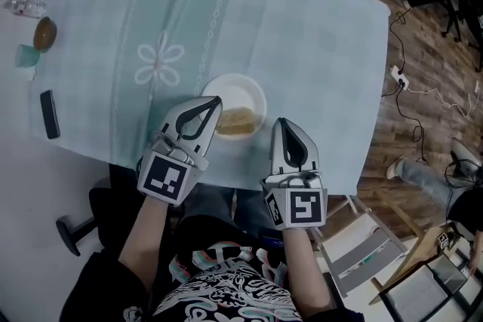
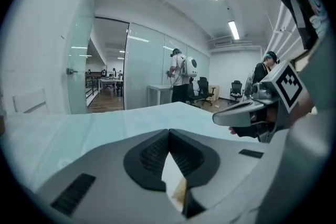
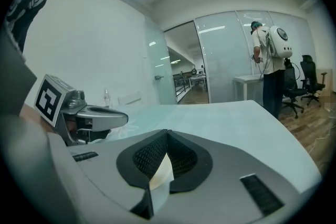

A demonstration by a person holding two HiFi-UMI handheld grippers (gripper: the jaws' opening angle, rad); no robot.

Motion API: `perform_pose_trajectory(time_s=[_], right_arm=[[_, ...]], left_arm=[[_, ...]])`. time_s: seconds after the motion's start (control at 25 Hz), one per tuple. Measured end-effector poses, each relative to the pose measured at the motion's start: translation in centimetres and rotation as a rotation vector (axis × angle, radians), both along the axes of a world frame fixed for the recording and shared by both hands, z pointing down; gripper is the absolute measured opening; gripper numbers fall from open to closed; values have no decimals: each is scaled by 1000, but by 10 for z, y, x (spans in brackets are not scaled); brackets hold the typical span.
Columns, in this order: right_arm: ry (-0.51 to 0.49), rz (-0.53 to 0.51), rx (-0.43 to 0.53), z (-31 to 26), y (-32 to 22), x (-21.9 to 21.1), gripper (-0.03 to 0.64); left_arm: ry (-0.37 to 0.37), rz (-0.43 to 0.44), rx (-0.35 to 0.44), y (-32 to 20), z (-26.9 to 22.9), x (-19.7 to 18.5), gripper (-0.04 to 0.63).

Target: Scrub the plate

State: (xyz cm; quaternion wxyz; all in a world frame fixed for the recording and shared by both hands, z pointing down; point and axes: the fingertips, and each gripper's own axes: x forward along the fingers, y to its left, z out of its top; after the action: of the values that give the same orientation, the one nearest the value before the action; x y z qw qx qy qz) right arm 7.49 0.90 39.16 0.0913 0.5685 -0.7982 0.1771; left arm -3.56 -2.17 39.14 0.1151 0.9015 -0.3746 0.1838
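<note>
Two grippers: both are held over the near edge of the table, and each carries one marker cube at its rear.
Left gripper (image 1: 213,103): its jaws are pressed together at the tips with nothing clamped between them. The tip hangs over the near-left rim of the plate.
Right gripper (image 1: 282,123): its jaws are also together and empty. It sits just right of the plate's near rim, clear of it.
One plate (image 1: 254,91): white and round, it lies on the tablecloth close to the table's near edge, between the two gripper tips.
One sponge (image 1: 235,121): yellowish-brown, it lies on the near half of the plate, and no jaw touches it.
One tablecloth (image 1: 302,26): pale green with a white flower pattern, it covers most of the table.
Four small things on the bare white strip left of the cloth: one clear bottle (image 1: 21,5), one brown round dish (image 1: 45,32), one teal cup (image 1: 26,55) and one black flat slab (image 1: 50,114).
Cross views: the left gripper view shows the closed tips (image 2: 169,132), with the right gripper beside them. The right gripper view shows the same closed tips (image 3: 167,132).
Two people (image 2: 181,73): they stand in the room beyond the table, one of them wearing a white backpack.
</note>
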Motion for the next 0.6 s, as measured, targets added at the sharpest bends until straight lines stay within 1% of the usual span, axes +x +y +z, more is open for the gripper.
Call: perform_pose_trajectory(time_s=[0.12,0.24,0.32,0.44,0.52,0.6], right_arm=[[-1,26,31,-10,-5,10,-11],[-13,36,44,-21,-6,15,-11],[-11,21,52,-29,-4,11,-9],[-9,-1,88,-45,-2,0,-9],[5,-24,123,-55,-4,-7,-9],[44,-50,146,-62,-5,-14,-9]], left_arm=[[5,7,39,3,-7,4,28],[7,0,72,8,-15,7,28],[32,-18,76,13,-22,7,28],[84,-71,50,15,-28,-2,28],[106,-98,65,11,-33,-9,26],[102,-106,92,10,-41,-14,26]])
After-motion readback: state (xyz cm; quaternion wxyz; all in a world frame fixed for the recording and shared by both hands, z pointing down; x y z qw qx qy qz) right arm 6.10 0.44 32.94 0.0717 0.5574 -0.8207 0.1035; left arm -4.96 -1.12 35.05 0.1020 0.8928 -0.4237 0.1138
